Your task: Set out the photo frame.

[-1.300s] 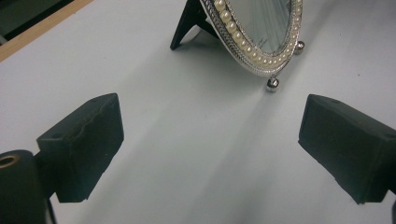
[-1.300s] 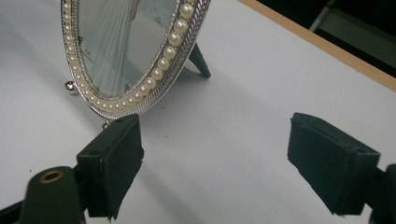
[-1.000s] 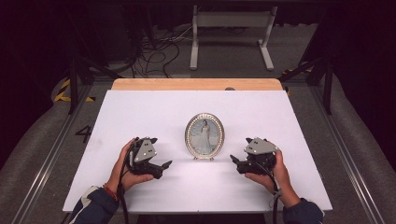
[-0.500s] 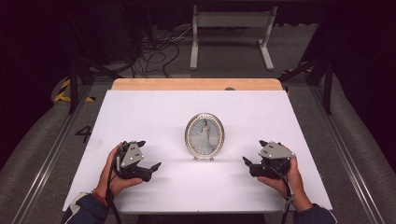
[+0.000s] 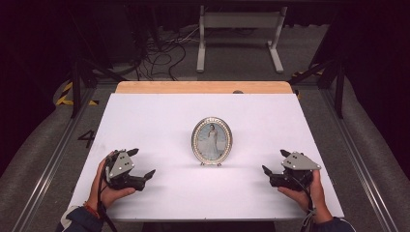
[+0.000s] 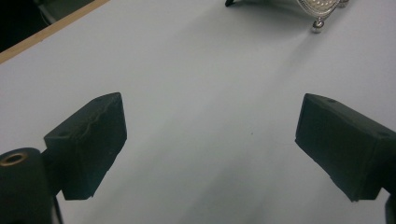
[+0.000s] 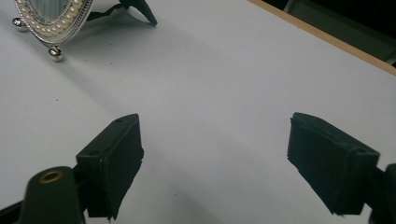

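centre of the high view: oval picture frame point(image 5: 212, 140) upright on the white surface point(image 5: 159, 121), pearl-studded rim, small ball feet. lower left of the frame: left tool point(image 5: 143, 164) in a hand point(image 5: 107, 191), jaws spread wide, nothing between them. lower right: right tool point(image 5: 275, 162), released too, gripping nothing, well apart from the frame. in the right tool's own view, frame's edge point(image 7: 49, 23) at upper left, black back strut beside it.
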{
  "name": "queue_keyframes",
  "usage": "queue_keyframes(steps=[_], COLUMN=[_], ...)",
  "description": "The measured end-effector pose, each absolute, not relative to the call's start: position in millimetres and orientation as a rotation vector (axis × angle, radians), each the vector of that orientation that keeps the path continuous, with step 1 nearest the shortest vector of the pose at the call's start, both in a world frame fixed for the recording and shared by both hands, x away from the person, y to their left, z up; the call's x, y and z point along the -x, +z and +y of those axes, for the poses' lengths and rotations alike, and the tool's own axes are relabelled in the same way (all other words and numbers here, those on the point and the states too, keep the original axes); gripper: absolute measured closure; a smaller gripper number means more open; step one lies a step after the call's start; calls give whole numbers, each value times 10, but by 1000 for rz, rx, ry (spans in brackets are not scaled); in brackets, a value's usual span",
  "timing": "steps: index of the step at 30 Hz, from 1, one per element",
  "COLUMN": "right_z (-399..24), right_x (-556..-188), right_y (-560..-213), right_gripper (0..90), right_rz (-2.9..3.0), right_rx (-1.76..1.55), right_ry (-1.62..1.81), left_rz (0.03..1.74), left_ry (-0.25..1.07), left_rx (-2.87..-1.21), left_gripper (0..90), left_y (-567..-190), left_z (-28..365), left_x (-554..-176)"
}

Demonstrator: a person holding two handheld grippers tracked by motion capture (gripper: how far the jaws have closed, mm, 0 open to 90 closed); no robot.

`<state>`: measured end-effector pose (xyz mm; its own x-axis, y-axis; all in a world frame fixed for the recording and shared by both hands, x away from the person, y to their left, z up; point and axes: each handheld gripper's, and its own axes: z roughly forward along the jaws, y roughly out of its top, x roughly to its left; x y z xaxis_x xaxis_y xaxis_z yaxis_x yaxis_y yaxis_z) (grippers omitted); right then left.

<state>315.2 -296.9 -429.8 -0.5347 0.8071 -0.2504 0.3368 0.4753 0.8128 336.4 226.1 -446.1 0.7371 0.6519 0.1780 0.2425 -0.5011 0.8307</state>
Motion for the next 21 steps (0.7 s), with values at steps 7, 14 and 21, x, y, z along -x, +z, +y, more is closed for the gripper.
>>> queue_keyframes(steps=[7, 14, 21], right_z=[-3045, -3081, -3076], right_x=[-3107, -3051, -3026], right_y=[-4334, -4399, -4411], right_gripper=[180, 176, 167], right_rz=[2073, 2079, 2071], right_rx=[-965, -952, -959], right_ry=[953, 928, 931], left_rz=[700, 740, 716], left_ry=[621, 604, 605], left_rx=[-2087, -2059, -2037], left_gripper=[94, 92, 90], left_y=[-4496, -4515, -4482], left_z=[2361, 2476, 2445], left_x=[-3300, -3228, -3143])
